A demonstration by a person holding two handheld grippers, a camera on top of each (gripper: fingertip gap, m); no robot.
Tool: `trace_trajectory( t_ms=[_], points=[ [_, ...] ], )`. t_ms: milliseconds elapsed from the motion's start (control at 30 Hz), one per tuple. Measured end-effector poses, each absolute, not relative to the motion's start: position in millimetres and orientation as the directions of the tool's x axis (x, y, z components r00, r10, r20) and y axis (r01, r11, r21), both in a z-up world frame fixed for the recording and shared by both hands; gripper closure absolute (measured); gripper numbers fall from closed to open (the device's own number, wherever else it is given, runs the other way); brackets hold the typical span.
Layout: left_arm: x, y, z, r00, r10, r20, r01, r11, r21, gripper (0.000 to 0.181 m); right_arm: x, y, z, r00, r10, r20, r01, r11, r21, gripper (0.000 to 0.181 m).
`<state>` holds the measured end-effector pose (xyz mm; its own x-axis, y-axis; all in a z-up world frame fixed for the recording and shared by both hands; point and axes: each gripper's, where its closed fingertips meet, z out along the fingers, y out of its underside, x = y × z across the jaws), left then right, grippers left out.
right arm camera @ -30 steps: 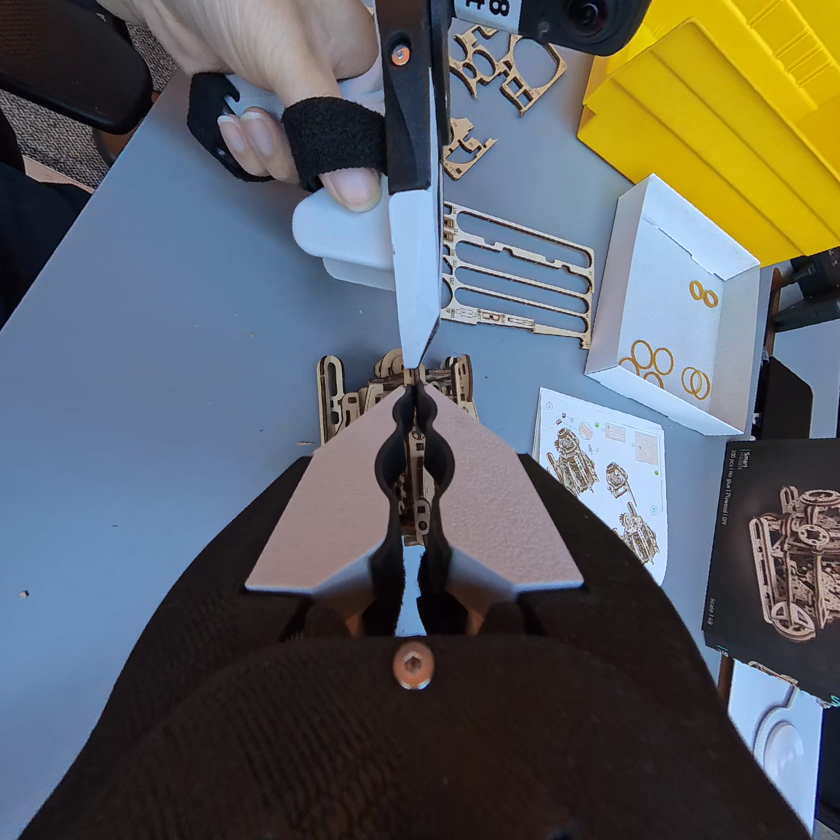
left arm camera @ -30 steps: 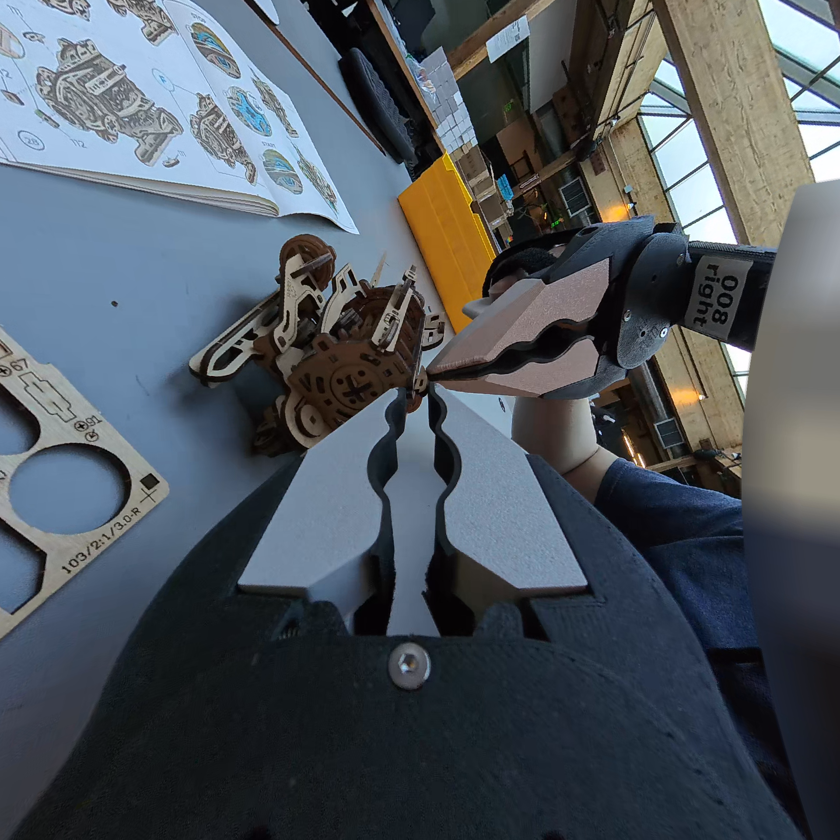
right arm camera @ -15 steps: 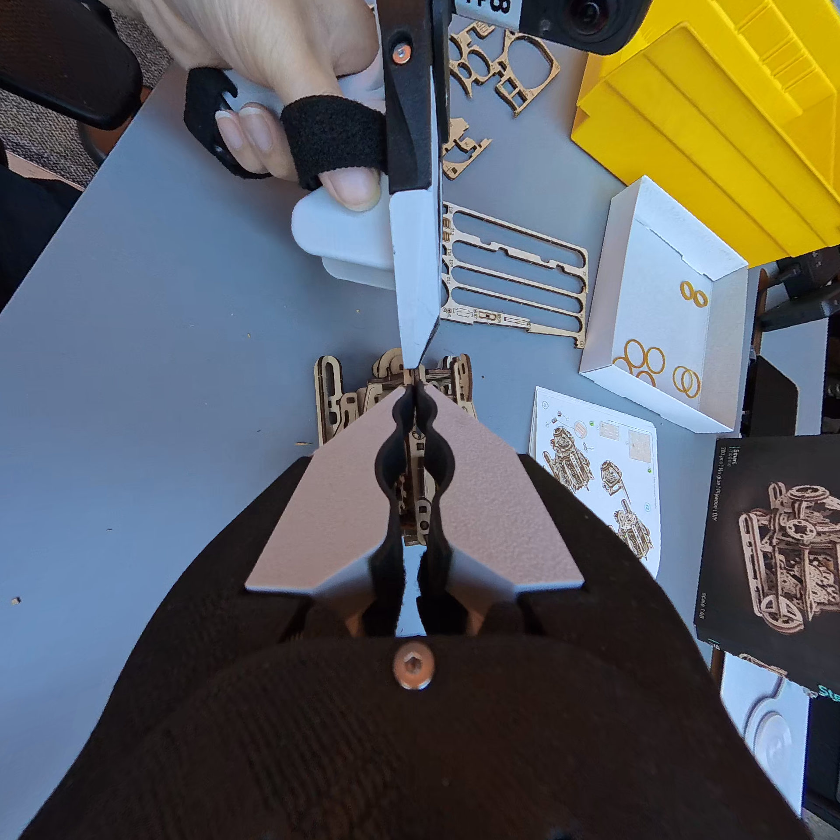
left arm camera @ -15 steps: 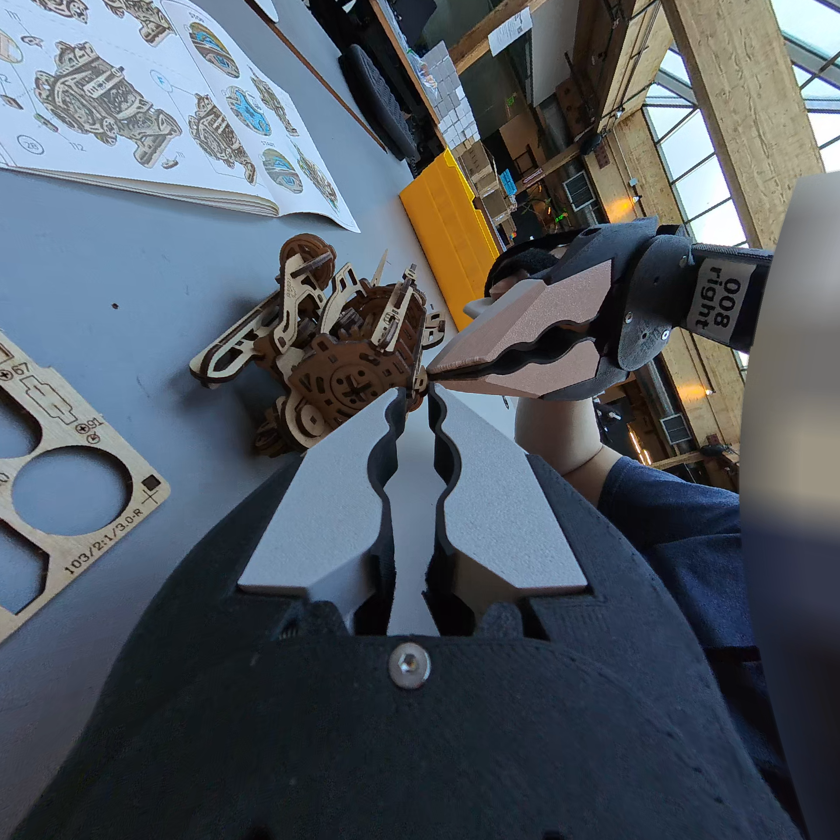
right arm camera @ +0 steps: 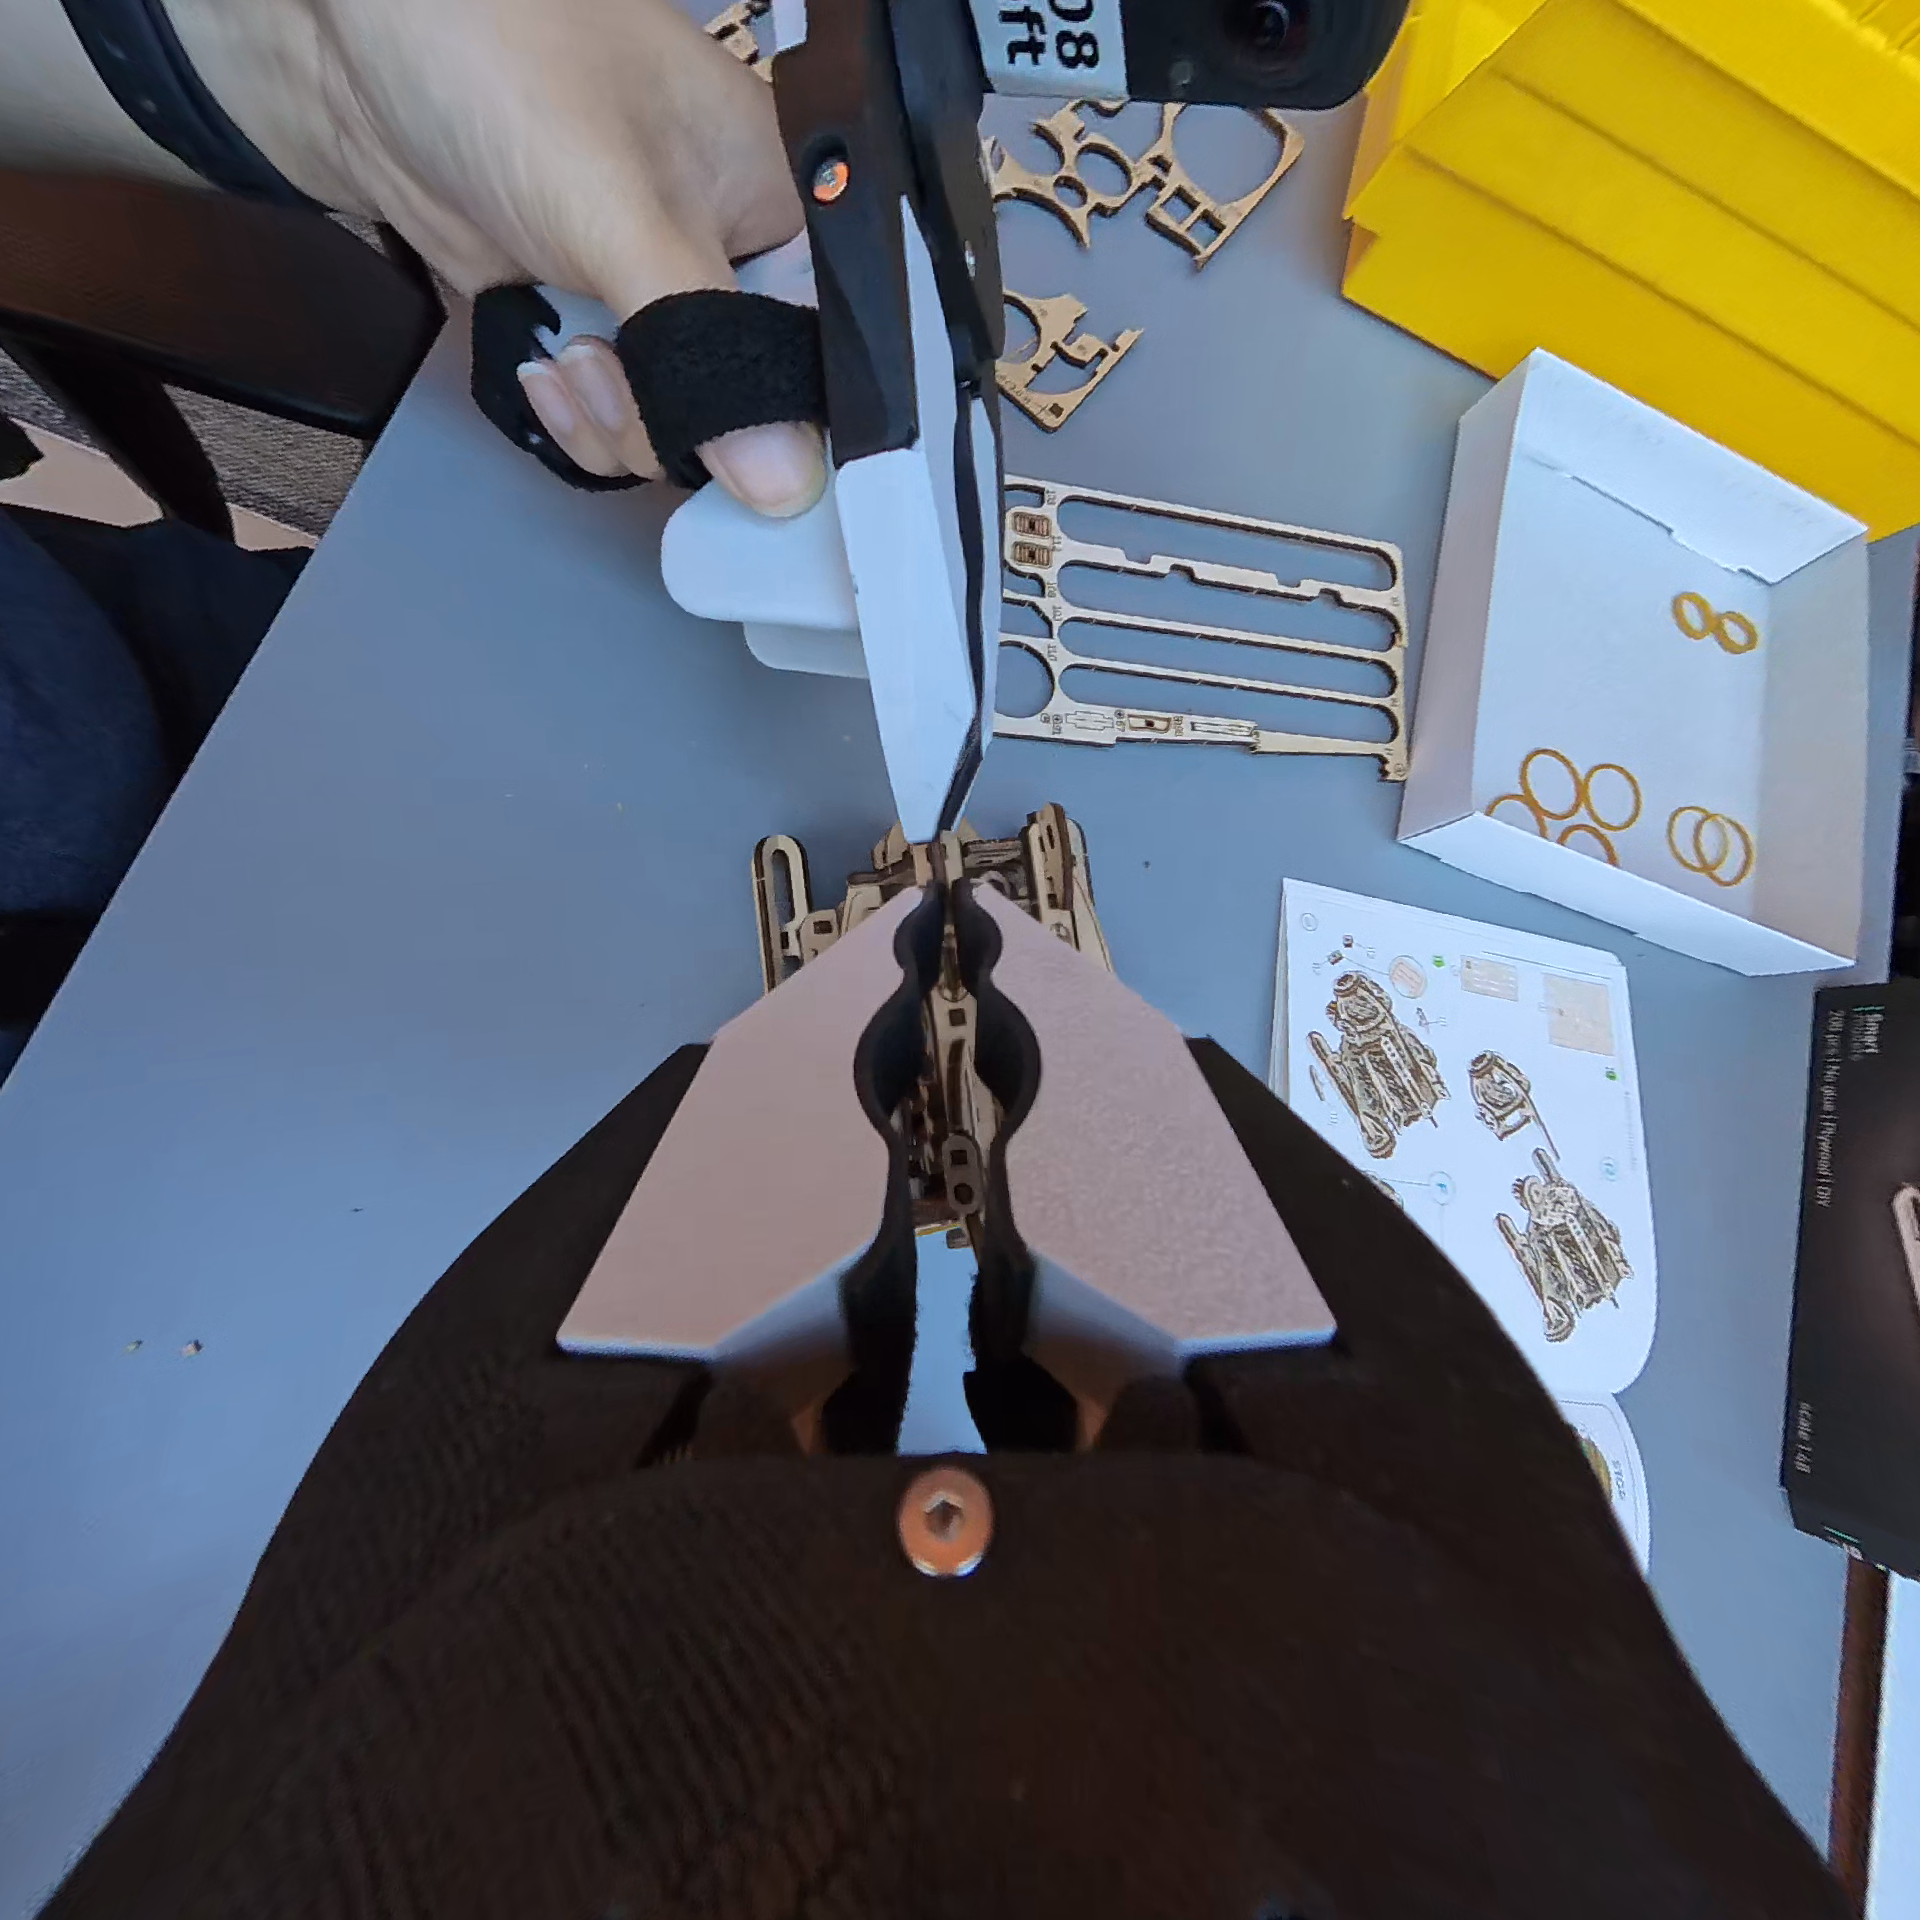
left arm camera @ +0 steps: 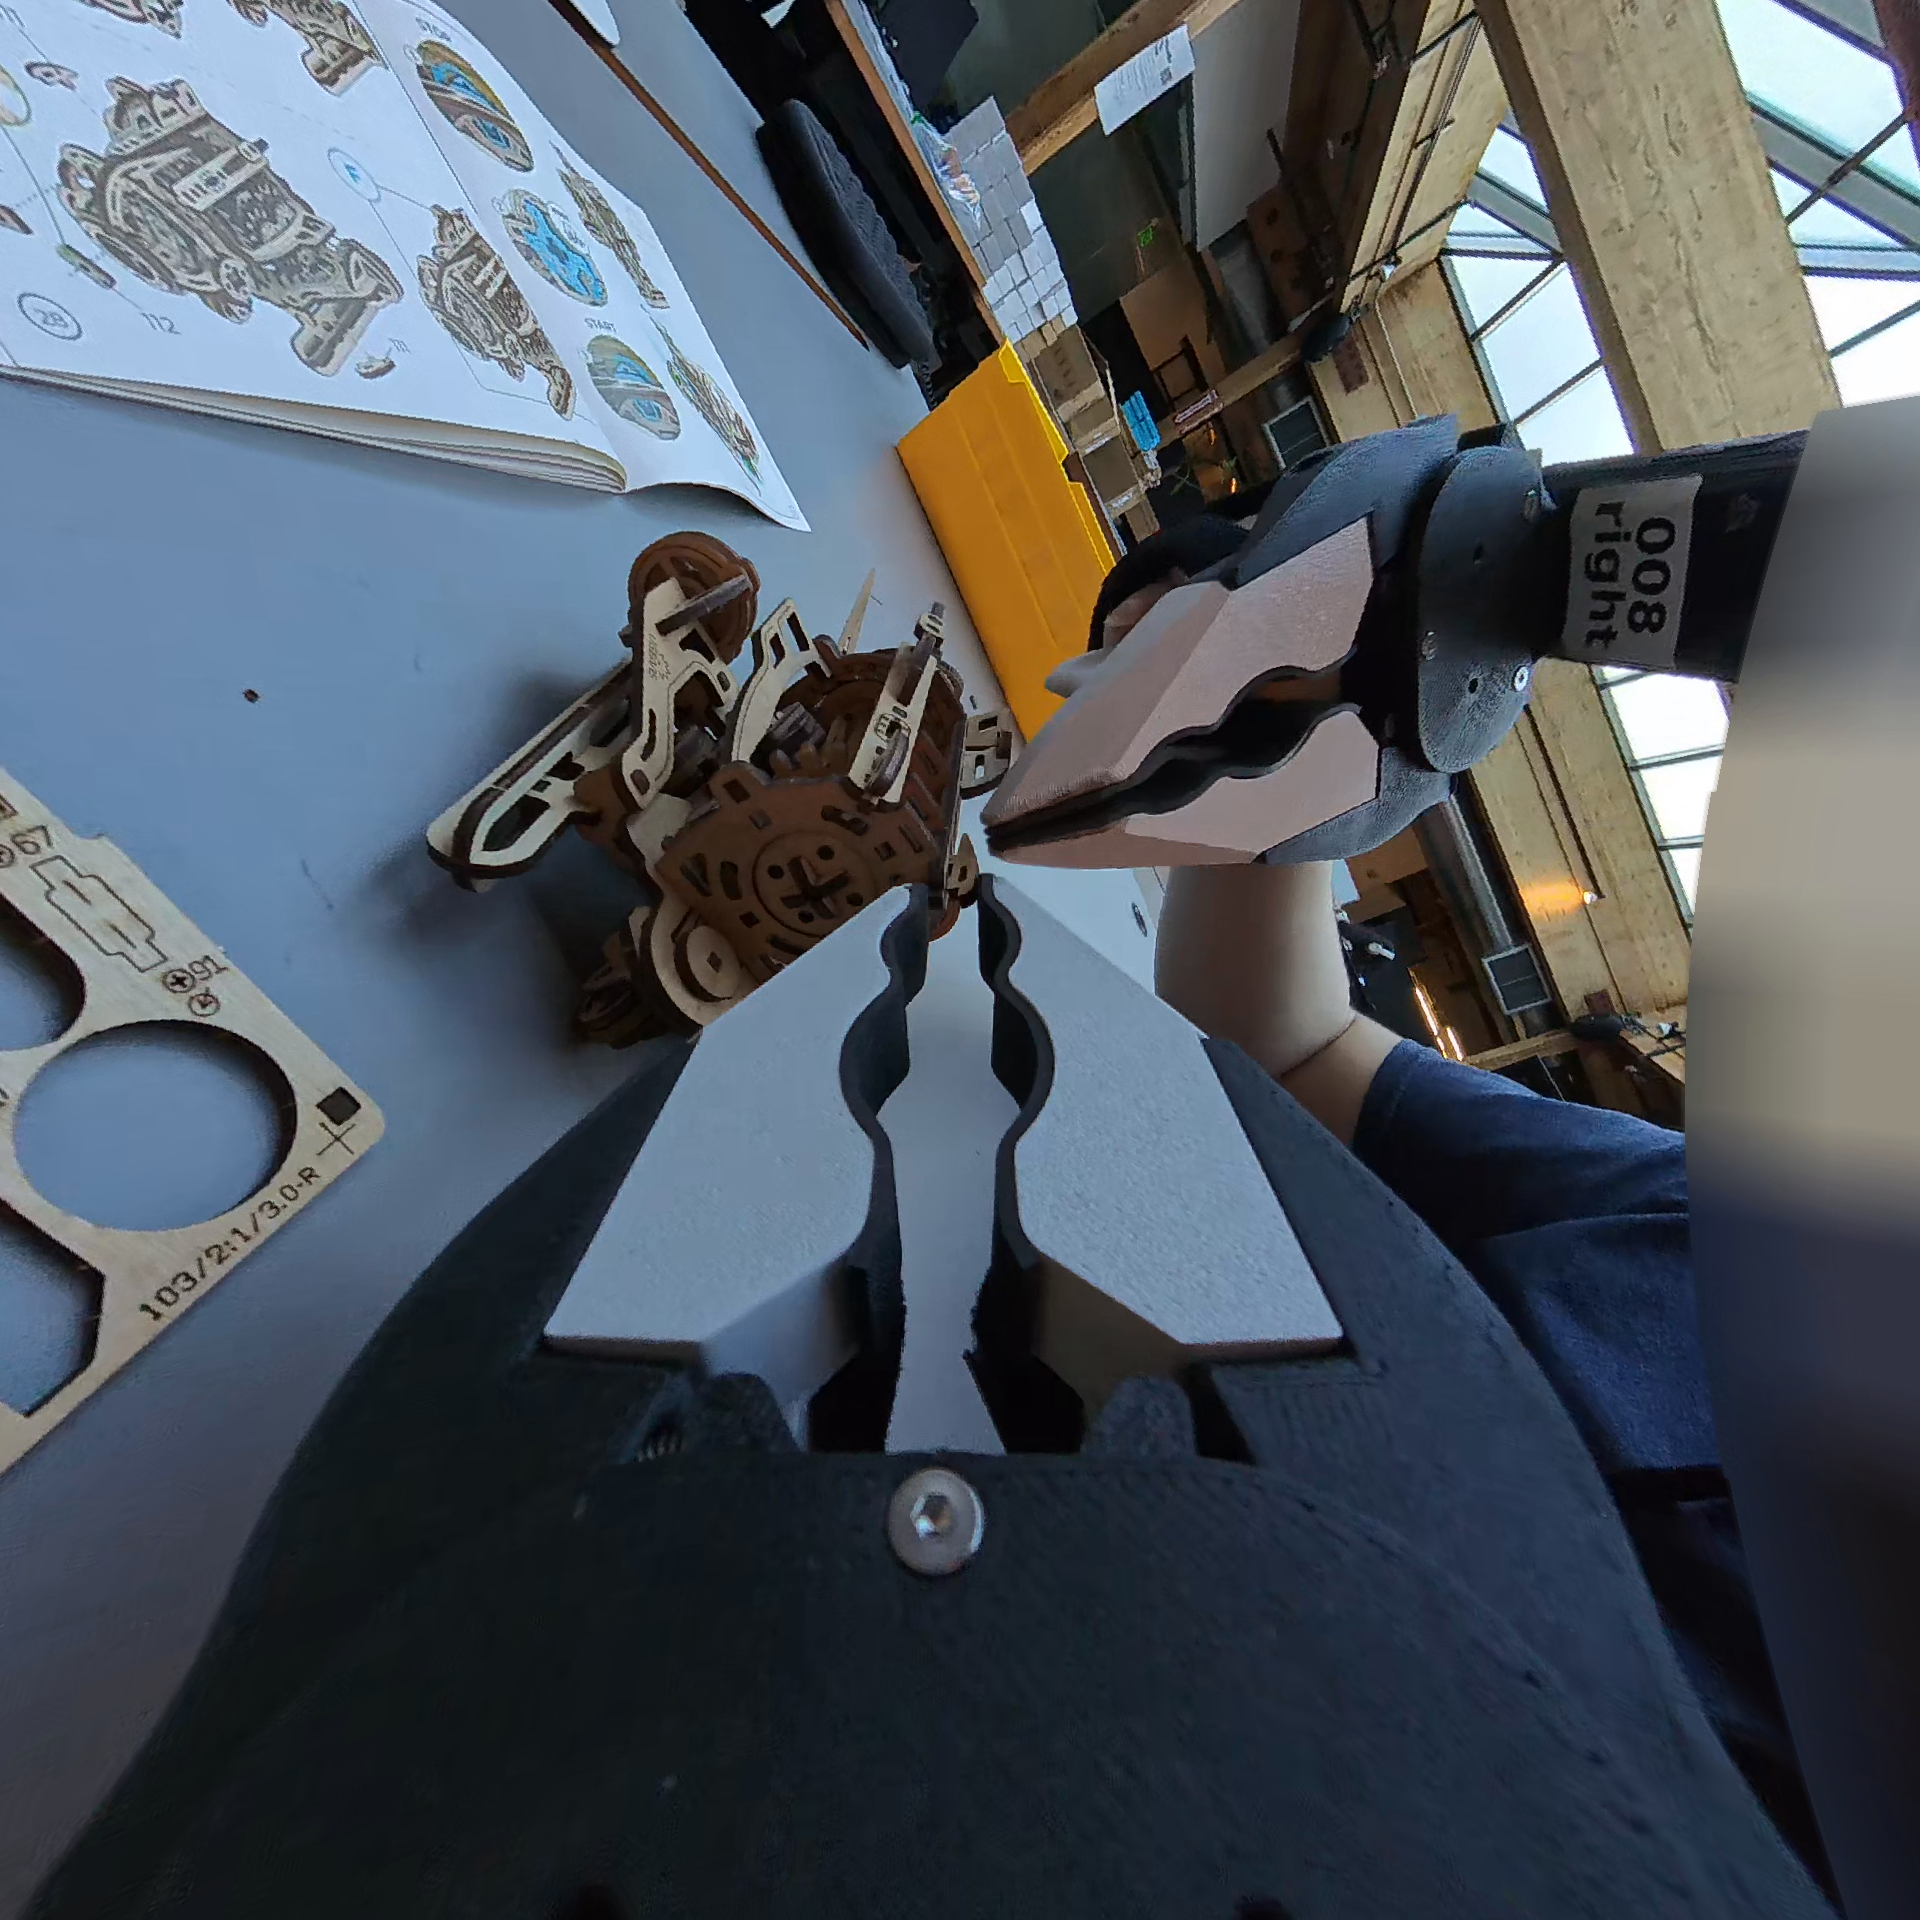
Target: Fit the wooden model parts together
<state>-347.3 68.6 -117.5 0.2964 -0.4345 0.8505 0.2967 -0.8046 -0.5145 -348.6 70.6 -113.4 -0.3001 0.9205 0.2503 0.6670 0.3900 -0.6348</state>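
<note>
Left gripper (left arm camera: pixel 948 891) and right gripper (right arm camera: pixel 943 883) tip-to-tip, jaws nearly closed.

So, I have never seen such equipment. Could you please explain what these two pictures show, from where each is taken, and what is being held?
There is no robot here. A person holds a hand-held claw in each hand, and each claw carries a camera looking along its two fingers.

The left wrist view shows the grey left claw up close, with the pinkish right claw farther off. The right wrist view looks down from above on the grey table.

On the table lie the wooden model, an open instruction booklet, emptied wooden part sheets, a white box with small yellow rings, and a yellow bin.

Both claws are nearly closed, their tips meeting at the model's edge. Whether they pinch a small part there, I cannot tell.
</note>
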Motion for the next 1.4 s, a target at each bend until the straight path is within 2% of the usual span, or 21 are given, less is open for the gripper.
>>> trace_trajectory(
  t_ms=[300, 467, 1000, 1400],
  points=[
    [-347.4, 68.5, -117.6, 0.294, -0.437, 0.850, 0.298, -0.803, -0.516, 0.174, -350.4, 71.2, -116.5, -0.330, 0.910, 0.250, 0.689, 0.413, -0.595, 0.176],
    [-347.9, 68.9, -117.7, 0.296, -0.437, 0.849, 0.297, -0.803, -0.517, 0.174, -351.8, 69.2, -119.7, -0.353, 0.902, 0.247, 0.696, 0.430, -0.575, 0.180],
    [-347.7, 68.8, -118.6, 0.324, -0.446, 0.834, 0.272, -0.801, -0.534, 0.174, -350.4, 69.5, -120.9, -0.366, 0.839, 0.402, 0.663, 0.538, -0.521, 0.181],
    [-347.7, 69.0, -118.8, 0.342, -0.451, 0.824, 0.262, -0.797, -0.545, 0.174, -350.4, 69.7, -121.0, -0.345, 0.835, 0.429, 0.645, 0.543, -0.538, 0.180]
  ],
)
